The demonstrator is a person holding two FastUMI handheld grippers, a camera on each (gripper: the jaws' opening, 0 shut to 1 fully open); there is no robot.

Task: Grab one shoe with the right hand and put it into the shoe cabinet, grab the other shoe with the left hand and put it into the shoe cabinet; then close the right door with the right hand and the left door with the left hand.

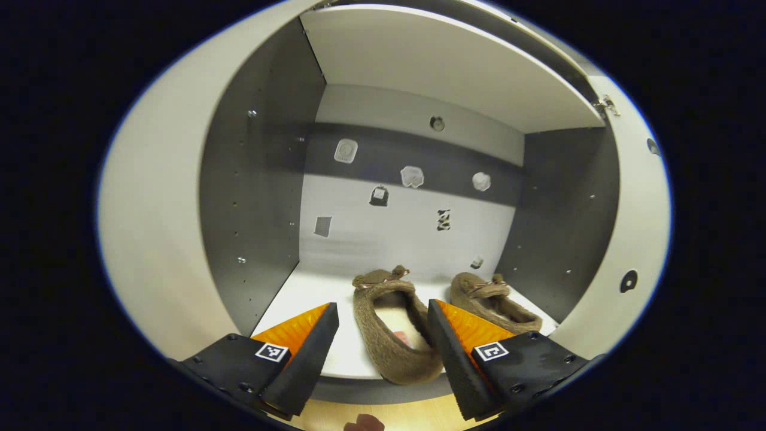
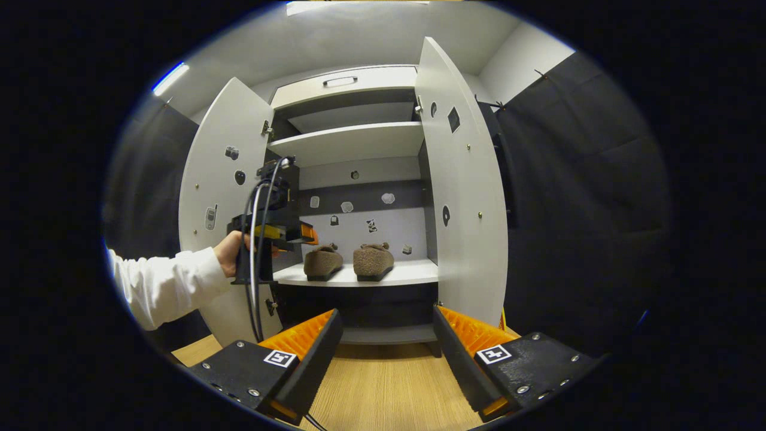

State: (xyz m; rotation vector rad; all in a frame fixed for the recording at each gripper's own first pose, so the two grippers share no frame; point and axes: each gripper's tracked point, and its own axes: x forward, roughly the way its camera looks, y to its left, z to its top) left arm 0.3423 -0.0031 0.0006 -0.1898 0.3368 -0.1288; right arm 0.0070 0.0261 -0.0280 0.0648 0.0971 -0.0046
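White-panelled, the shoe cabinet (image 2: 353, 143) stands ahead of me with both doors swung wide. Its right door (image 2: 464, 197) hangs nearest my right gripper (image 2: 383, 350), just beyond the right-hand finger, its long edge upright, so I judge that door is mine to push first. The left door (image 2: 218, 197) stands behind my left gripper (image 1: 383, 344), which sits at the mouth of the cabinet. Both shoes rest side by side on the cabinet's lower shelf (image 2: 413, 274), toes toward the back wall: one shoe (image 1: 392, 326) between my left fingers but untouched, the other shoe (image 1: 494, 302) beside it. Both pairs of jaws stand apart, holding nothing.
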